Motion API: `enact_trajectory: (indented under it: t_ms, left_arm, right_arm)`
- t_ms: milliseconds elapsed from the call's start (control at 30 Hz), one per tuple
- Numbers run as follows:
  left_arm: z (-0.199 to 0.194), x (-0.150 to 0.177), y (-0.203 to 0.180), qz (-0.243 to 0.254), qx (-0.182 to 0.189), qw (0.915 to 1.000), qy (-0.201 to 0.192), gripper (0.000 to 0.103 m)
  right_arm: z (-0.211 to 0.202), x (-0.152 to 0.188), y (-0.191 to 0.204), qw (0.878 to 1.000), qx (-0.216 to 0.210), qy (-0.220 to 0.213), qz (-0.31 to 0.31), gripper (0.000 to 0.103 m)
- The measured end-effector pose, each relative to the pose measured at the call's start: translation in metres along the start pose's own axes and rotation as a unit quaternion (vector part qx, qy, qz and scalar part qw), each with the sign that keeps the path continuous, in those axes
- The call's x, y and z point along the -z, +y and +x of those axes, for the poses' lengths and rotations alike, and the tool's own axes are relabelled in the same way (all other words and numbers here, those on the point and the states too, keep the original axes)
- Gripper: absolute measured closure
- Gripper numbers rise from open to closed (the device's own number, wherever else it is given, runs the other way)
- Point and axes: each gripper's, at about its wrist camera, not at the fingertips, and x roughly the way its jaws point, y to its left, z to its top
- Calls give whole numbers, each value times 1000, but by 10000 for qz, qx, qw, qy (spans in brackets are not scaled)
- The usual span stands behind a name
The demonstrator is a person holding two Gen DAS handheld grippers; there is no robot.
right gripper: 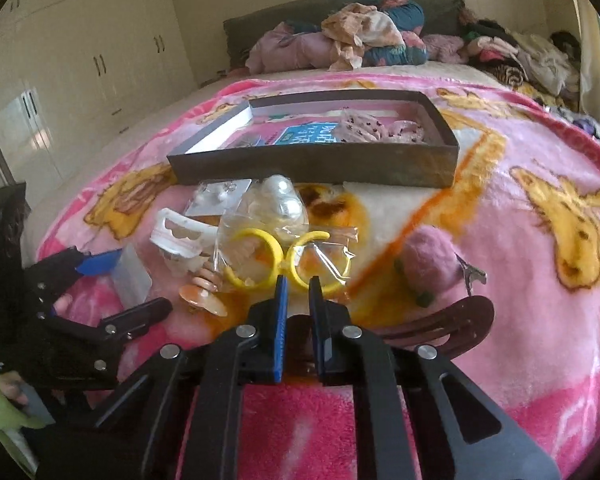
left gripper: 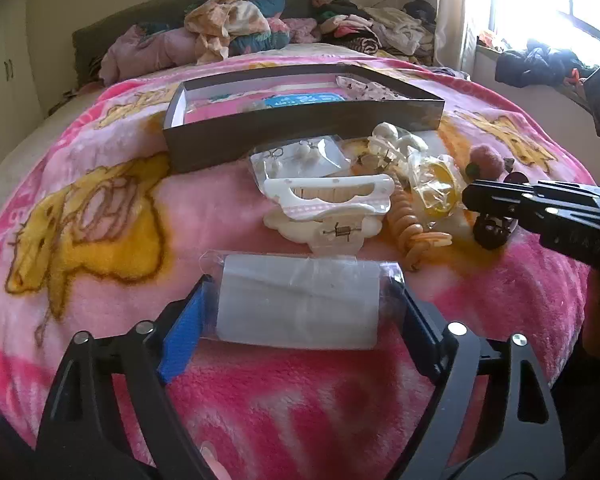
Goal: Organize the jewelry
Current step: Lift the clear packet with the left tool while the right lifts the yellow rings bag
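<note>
My left gripper (left gripper: 300, 300) is shut on a clear plastic packet with a grey card (left gripper: 300, 300), low over the pink blanket. Ahead lie a white hair claw (left gripper: 328, 204), an earring card (left gripper: 300, 156), an orange spiral clip (left gripper: 416, 228) and bagged yellow hoops (left gripper: 436, 188). My right gripper (right gripper: 298, 288) has its jaws close together around a dark brown hair clip (right gripper: 300, 344), which also shows in the left wrist view (left gripper: 490, 232). The yellow hoops (right gripper: 284, 256) lie just beyond its tips. A dark open box (right gripper: 316, 160) stands behind the pile.
A pink pompom clip (right gripper: 428, 256) and a brown curved clip (right gripper: 452, 320) lie to the right. Pearl ornaments (right gripper: 284, 200) sit by the box. Piled clothes (right gripper: 360, 36) cover the head of the bed. Wardrobes (right gripper: 80, 80) line the left wall.
</note>
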Motion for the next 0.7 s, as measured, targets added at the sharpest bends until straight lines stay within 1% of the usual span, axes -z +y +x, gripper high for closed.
enact_trajectory:
  t_ms: [100,133,167,200,233,267,333,433,500,533,567,633,700]
  left_arm:
    - [-5,-2,1,-19,45,10000,-46,27]
    - [-6,-2,0,-24,51,10000,-60,28]
    - [-7,-3,0,-27,58,10000,-74,28]
    - [-7,-3,0,-29,63,9999,-84,28]
    - [-8,-3,-1,-29,66,9999,-94,28]
    - [-9,-4,-1,-34,65,9999,-99,28]
    - [-10,-4,1,-74,96,9999,-119,28]
    - [-12,-6,4,-147,115,9997,-153,28]
    - [-14,-7,6,-180,131,9996,-174,28]
    - [-14,-7,7,-189,137,9996,-180,28]
    - [-14,-7,7,-203,142,9995,-189,28]
    - [-16,-8,7,-222,157,9994,-215,28]
    - [-18,-9,8,-240,175,9992,-253,28]
  right_arm:
    - [-5,-1,-2,9999,24,-42,114,91]
    - [-5,-1,-3,9999,37,-31,141,85]
    - [-5,-2,-4,9998,42,-32,197,76]
    - [-7,-3,-4,9996,71,-88,257,57]
    - [-8,-5,-4,9995,126,-142,266,42]
    - [-8,-7,-3,9995,144,-193,218,39]
    - [-3,-13,1,9997,149,-155,110,39]
    - [11,-21,2,9999,41,85,123,35]
    - [21,-25,3,9995,-28,252,184,28]
    - [26,-26,4,9993,7,325,189,23]
    - [30,-27,5,9991,52,366,183,21]
    - [36,-27,4,9989,-5,409,244,21]
    - [38,-25,0,9983,-94,434,384,24]
